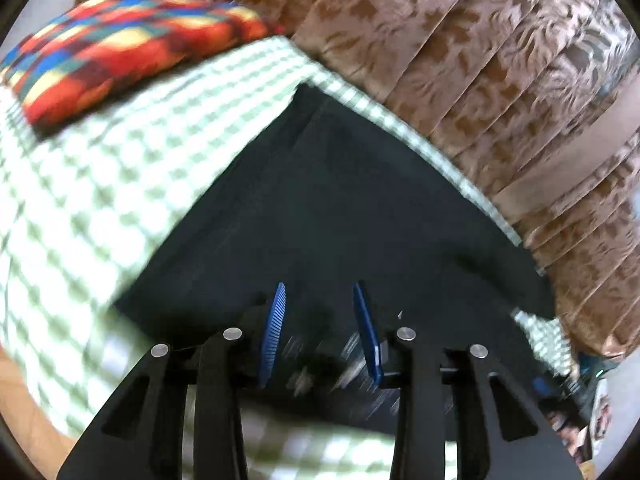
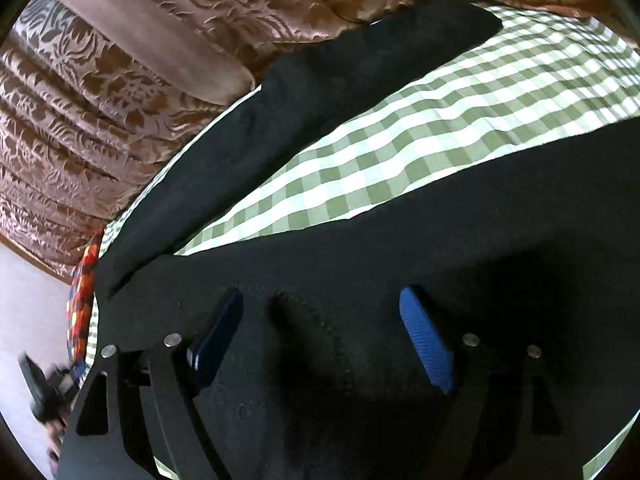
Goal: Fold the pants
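Observation:
Black pants (image 1: 340,200) lie spread on a green-and-white checked bed sheet (image 1: 120,180). In the left wrist view, my left gripper (image 1: 320,286) hovers over the near edge of the dark cloth. Its blue pads (image 1: 276,320) stand apart with nothing pinched between them, though the picture is blurred. In the right wrist view, the pants (image 2: 440,248) fill the foreground. One leg (image 2: 320,92) runs away along the sheet's (image 2: 440,128) far edge, and checked sheet shows between the two legs. My right gripper (image 2: 322,294) is wide open just above the cloth, holding nothing.
A colourful patchwork pillow (image 1: 120,40) lies on the bed at the far left, and its edge (image 2: 82,292) shows in the right wrist view. A brown patterned curtain (image 1: 480,60) hangs right behind the bed (image 2: 120,100). A dark blurred object (image 2: 36,392) sits at the lower left.

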Tool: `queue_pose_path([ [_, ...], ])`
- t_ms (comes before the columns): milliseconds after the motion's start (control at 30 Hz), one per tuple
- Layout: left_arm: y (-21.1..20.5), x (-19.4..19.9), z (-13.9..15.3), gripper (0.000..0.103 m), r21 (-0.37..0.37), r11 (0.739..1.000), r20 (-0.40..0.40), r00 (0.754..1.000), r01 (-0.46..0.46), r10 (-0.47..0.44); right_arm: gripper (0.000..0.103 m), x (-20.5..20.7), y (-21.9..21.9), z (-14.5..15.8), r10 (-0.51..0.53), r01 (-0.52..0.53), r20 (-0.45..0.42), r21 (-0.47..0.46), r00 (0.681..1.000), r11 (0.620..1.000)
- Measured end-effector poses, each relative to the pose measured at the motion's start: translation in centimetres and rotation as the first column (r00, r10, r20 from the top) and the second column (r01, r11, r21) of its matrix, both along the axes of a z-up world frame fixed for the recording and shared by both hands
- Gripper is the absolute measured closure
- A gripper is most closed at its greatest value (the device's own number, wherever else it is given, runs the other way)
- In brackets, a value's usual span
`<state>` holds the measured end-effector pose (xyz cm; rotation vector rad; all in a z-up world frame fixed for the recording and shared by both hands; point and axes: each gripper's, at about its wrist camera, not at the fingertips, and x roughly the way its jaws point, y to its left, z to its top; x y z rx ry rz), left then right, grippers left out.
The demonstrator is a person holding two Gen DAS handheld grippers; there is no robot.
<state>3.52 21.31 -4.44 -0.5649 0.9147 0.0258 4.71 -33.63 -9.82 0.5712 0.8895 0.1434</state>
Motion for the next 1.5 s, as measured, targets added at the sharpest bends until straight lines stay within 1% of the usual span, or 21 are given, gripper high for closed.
queue_pose_path([
  [33, 0.0, 1.5, 0.7, 0.068, -0.005, 1.000, 0.016, 1.000, 0.007, -0.007, 0.021, 0.2, 0.4, 0.0, -0.001, 0.001, 0.001, -0.001, 1.000, 1.000],
  [67, 0.0, 3.2, 1.8, 0.057, -0.018, 1.000, 0.048, 0.999, 0.019, -0.018, 0.020, 0.3, 0.5, 0.1, -0.002, 0.002, 0.001, 0.001, 1.000, 1.000],
  [100, 0.2, 4.6, 2.5, 0.037, -0.033, 0.999, 0.076, 0.997, 0.022, -0.020, 0.020, 0.3, 0.5, 0.1, -0.002, 0.002, -0.001, 0.001, 1.000, 1.000],
  [167, 0.7, 8.5, 3.9, 0.020, -0.065, 0.998, 0.121, 0.992, 0.027, -0.019, 0.019, 0.1, 0.3, 0.1, -0.001, 0.001, -0.001, -0.001, 1.000, 1.000],
  [233, 1.0, 13.3, 4.5, 0.020, -0.072, 0.996, 0.122, 0.992, 0.049, -0.040, 0.018, 0.0, 0.2, 0.1, -0.006, 0.006, -0.007, 0.003, 1.000, 1.000],
  [400, 3.0, 23.1, 2.8, 0.020, -0.079, 0.997, 0.007, 1.000, -0.003, 0.004, 0.013, 0.6, 0.5, 0.3, -0.010, 0.010, -0.022, 0.006, 1.000, 1.000],
  [433, 3.4, 24.1, 2.4, 0.023, -0.077, 0.997, -0.012, 1.000, -0.008, 0.007, 0.011, 0.7, 0.7, 0.3, -0.009, 0.009, -0.024, 0.002, 1.000, 1.000],
  [467, 3.8, 25.7, 1.6, 0.033, -0.059, 0.998, -0.051, 0.998, -0.024, 0.021, 0.011, 0.8, 0.8, 0.4, -0.009, 0.009, -0.026, -0.006, 1.000, 1.000],
  [567, 4.5, 28.2, -0.8, 0.040, -0.002, 0.998, -0.139, 0.989, -0.056, 0.055, 0.009, 1.0, 0.9, 0.4, -0.024, 0.024, -0.032, 0.002, 0.999, 1.000],
  [733, 4.2, 31.5, -4.3, 0.040, 0.104, 0.994, -0.255, 0.965, -0.035, 0.060, 0.008, 1.1, 0.8, 0.4, -0.030, 0.030, -0.044, 0.005, 0.999, 1.000],
  [800, 4.2, 32.1, -5.5, 0.060, 0.154, 0.987, -0.288, 0.953, -0.051, 0.094, 0.007, 1.2, 0.6, 0.3, -0.041, 0.043, -0.048, 0.028, 0.998, 0.999],
  [833, 4.0, 32.2, -5.6, 0.070, 0.180, 0.983, -0.282, 0.955, -0.043, 0.094, 0.007, 1.3, 0.5, 0.3, -0.040, 0.042, -0.049, 0.029, 0.998, 0.999],
  [867, 3.6, 32.1, -5.4, 0.089, 0.212, 0.977, -0.260, 0.962, -0.030, 0.086, 0.007, 1.3, 0.6, 0.3, -0.037, 0.038, -0.048, 0.022, 0.998, 0.999],
  [900, 3.3, 31.8, -5.0, 0.095, 0.212, 0.977, -0.235, 0.970, -0.019, 0.070, 0.007, 1.3, 0.7, 0.4, -0.034, 0.035, -0.047, 0.016, 0.998, 0.999],
  [967, 2.7, 30.1, -2.9, 0.096, 0.216, 0.976, -0.118, 0.992, -0.010, 0.037, 0.007, 1.4, 0.9, 0.4, -0.024, 0.025, -0.045, 0.004, 0.999, 1.000],
  [1033, 2.3, 27.7, -0.6, 0.096, 0.170, 0.985, 0.017, 1.000, 0.016, -0.019, 0.007, 1.4, 0.9, 0.4, -0.017, 0.017, -0.045, 0.000, 0.999, 1.000],
  [1100, 1.8, 23.8, 2.2, 0.096, 0.144, 0.987, 0.149, 0.985, 0.070, -0.091, 0.007, 1.4, 0.9, 0.4, -0.016, 0.016, -0.044, 0.006, 0.999, 1.000],
  [1167, 1.0, 20.1, 4.0, 0.096, 0.142, 0.983, 0.223, 0.963, 0.119, -0.149, 0.007, 1.4, 0.8, 0.5, -0.014, 0.014, -0.044, 0.002, 0.999, 1.000],
  [1267, 0.0, 14.3, 5.7, 0.096, 0.154, 0.973, 0.289, 0.934, 0.171, -0.210, 0.017, 1.3, 0.9, 1.2, -0.012, 0.012, -0.042, -0.004, 0.999, 1.000],
  [1333, -0.6, 10.3, 5.9, 0.096, 0.133, 0.970, 0.317, 0.918, 0.204, -0.237, 0.030, 1.6, 1.2, 2.1, 0.016, -0.016, -0.029, 0.002, 0.999, 1.000],
  [1500, -2.1, 3.3, 4.6, 0.097, 0.065, 0.964, 0.320, 0.910, 0.257, -0.264, 0.036, 3.9, 4.0, 5.0, 0.143, -0.144, 0.043, 0.029, 0.989, 0.989],
])
